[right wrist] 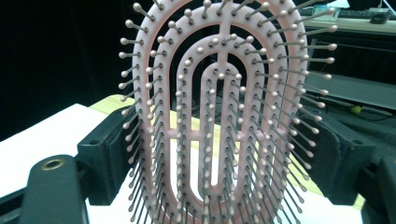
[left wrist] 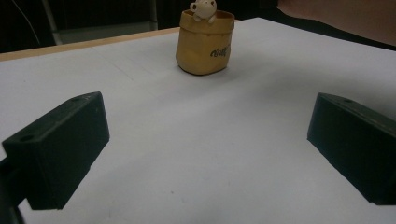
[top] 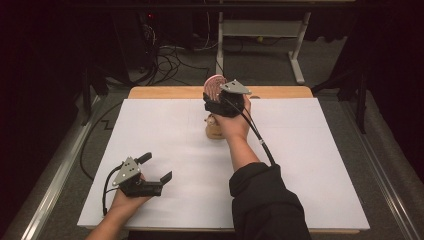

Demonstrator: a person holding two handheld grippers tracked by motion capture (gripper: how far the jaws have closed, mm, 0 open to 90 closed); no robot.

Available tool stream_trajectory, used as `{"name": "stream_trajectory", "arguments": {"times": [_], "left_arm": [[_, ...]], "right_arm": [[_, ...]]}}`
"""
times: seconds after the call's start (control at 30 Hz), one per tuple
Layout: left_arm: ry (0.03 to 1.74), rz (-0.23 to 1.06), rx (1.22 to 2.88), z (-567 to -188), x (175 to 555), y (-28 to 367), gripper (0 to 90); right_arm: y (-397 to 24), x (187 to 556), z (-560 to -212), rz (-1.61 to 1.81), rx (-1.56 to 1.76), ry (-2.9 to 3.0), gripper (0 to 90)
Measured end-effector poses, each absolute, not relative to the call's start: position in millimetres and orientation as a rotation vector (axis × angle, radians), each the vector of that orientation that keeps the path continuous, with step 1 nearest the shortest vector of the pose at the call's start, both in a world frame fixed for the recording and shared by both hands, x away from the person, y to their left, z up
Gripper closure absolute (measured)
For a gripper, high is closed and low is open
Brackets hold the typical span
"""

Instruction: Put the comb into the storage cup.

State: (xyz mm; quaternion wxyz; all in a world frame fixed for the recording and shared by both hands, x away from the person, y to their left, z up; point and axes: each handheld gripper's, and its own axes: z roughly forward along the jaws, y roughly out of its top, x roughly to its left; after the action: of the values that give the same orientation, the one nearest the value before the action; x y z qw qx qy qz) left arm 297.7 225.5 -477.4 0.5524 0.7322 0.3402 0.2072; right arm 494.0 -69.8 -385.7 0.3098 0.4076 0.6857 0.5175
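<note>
A: What's the right hand-held gripper (right wrist: 219,154) doing?
B: It's clamped on a pink brush (right wrist: 219,107), bristle head upright between its jaws, above a tan cup (top: 215,129) just below it.
A: And the left hand-held gripper (top: 156,169)?
B: Jaws spread, nothing between them, resting on the tabletop (top: 320,165), cup well ahead.

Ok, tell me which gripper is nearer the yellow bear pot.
Right. The right gripper, shut on the pink hairbrush, is just above and behind the yellow bear pot. The left gripper rests open at the near left, well apart from it.
</note>
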Motion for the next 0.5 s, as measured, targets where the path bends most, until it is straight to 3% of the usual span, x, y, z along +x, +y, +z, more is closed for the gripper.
{"name": "stream_trajectory", "arguments": {"times": [0.5], "left_arm": [[0.815, 0.486, 1.724, -477.7, 297.8, 227.4, 0.0]], "right_arm": [[-66.7, 502.9, -386.3, 1.353, 1.110, 1.814, 20.0]]}}
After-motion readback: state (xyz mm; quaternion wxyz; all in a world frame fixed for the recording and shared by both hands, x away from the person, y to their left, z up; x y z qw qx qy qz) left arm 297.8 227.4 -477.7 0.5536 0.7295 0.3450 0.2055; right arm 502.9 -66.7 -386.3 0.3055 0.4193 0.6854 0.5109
